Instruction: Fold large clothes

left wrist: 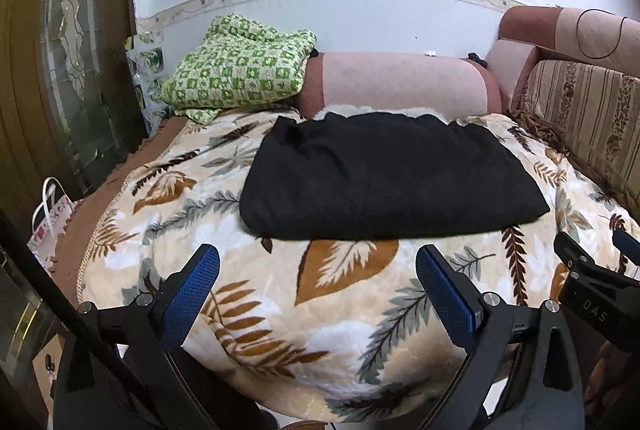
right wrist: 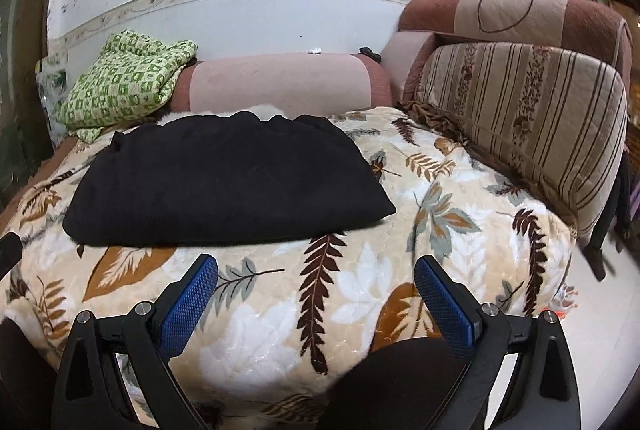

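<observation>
**Tech A:** Blue-padded fingers of the left hand-held gripper stand spread wide, released, nothing between them. State of the other unit?

**Tech B:** Right hand-held gripper is likewise released, jaws apart and empty, above the near edge of the leaf-print blanket. Its tip also shows at the right border of the left wrist view.

**Tech A:** Location of the work item?

**Tech B:** Black garment lies folded into a flat, roughly rectangular stack on the blanket, toward the far side. Its rear edge sits near the pink bolster, with a strip of white fleece showing between. Front edge is straight and apart from both grippers.

**Tech A:** Open room?

**Tech B:** Bare blanket lies in front of the garment and to either side, widest on the right, up to the striped cushion.

**Tech A:** Surroundings?

**Tech B:** Green checked cloth is bunched over the bolster's left end. A white bag hangs off the left edge; its contents cannot be seen.
</observation>
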Demonstrator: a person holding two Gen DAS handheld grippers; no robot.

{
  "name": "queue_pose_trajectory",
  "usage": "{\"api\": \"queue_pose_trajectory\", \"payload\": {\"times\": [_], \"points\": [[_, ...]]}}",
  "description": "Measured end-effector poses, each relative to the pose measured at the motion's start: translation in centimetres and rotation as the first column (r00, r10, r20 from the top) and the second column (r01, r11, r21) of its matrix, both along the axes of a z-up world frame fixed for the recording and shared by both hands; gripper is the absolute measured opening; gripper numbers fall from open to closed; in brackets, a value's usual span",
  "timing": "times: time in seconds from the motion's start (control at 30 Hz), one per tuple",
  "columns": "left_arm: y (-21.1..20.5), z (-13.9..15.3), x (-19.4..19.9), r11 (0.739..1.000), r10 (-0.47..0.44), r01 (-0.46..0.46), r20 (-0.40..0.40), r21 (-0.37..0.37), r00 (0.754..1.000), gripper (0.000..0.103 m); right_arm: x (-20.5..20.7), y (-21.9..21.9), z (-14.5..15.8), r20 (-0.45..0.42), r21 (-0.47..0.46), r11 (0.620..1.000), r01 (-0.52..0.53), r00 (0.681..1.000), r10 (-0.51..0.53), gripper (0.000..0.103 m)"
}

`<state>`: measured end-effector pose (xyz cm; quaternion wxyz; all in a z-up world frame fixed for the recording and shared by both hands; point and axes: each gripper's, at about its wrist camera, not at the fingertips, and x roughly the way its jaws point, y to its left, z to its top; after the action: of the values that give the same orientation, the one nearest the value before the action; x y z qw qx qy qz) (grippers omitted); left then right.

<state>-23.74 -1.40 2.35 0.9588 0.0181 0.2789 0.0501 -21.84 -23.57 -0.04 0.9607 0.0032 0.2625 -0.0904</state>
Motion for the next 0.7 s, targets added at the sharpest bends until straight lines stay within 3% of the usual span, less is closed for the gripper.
{"api": "queue_pose_trajectory", "payload": {"times": [0.7], "points": [[0.1,-2.8,2.2,1.0,-0.015,0.012,-0.117,-0.025,0.993,0.098,1.9,-0.1,-2.0,-0.082,-0.032,0.999,0.027,0.996,-0.029,0.1]]}}
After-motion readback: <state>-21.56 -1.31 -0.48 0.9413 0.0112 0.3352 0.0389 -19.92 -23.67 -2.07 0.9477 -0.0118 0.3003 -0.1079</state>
